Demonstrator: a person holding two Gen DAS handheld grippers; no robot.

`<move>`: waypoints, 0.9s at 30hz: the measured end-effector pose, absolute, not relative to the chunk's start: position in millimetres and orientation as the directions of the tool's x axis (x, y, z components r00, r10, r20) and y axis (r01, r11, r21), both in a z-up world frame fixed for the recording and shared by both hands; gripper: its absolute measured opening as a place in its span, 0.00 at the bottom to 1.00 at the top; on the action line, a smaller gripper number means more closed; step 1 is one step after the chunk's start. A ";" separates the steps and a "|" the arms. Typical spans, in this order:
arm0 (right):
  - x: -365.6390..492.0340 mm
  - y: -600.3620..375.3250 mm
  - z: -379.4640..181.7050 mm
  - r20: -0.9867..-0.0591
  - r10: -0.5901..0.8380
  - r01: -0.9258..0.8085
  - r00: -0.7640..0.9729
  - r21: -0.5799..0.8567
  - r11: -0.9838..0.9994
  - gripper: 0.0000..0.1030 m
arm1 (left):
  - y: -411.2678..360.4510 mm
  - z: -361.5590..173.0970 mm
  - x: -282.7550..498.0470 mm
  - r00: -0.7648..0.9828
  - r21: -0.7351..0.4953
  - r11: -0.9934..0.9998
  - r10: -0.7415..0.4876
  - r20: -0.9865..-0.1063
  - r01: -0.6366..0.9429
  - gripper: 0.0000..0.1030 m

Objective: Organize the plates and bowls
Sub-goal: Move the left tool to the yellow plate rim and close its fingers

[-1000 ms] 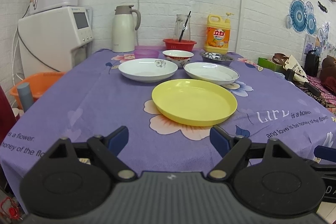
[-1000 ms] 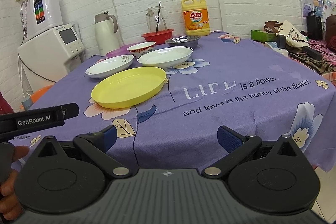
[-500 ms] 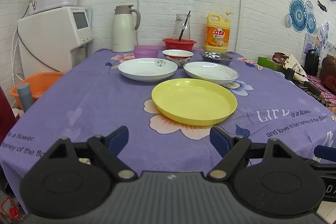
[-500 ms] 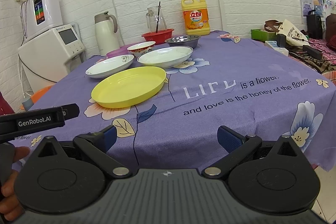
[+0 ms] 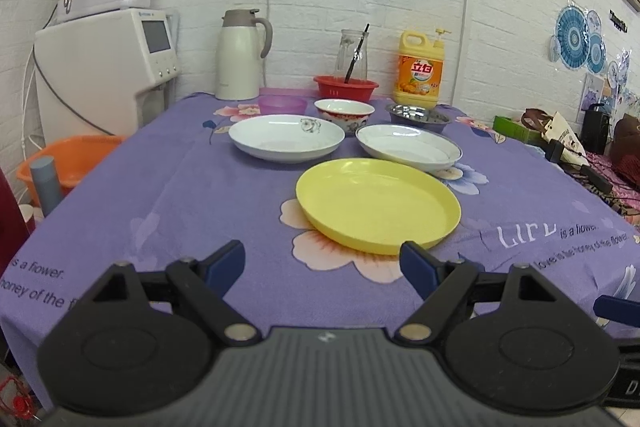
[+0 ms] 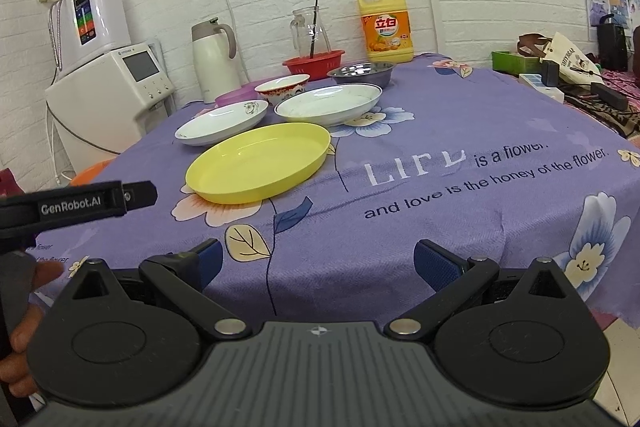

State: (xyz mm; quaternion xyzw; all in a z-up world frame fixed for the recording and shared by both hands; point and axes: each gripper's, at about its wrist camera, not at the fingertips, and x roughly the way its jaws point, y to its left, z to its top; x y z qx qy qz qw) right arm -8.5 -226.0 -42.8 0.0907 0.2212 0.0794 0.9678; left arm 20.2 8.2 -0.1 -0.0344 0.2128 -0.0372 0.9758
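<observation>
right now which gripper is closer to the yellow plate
Left. The left gripper sits open just short of the yellow plate; the right gripper is further back, off to the plate's right.

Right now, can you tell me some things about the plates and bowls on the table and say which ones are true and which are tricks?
1. The yellow plate is the dish nearest both tools. True.
2. The left tool is squeezing the yellow plate. False: it is open, short of the plate, with nothing between its fingers.
3. Two white plates sit side by side behind the yellow plate. True.
4. The metal bowl is stacked on the yellow plate. False: it stands on the cloth near the orange soap bottle.
5. The right tool is open and empty. True.
</observation>
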 end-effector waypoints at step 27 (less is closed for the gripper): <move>135.0 -211.2 -21.8 -0.554 0.202 -0.143 0.808 0.147 0.979 1.00 | 39.0 -14.1 152.0 0.808 -0.218 0.976 -0.116 -0.578 -0.016 0.80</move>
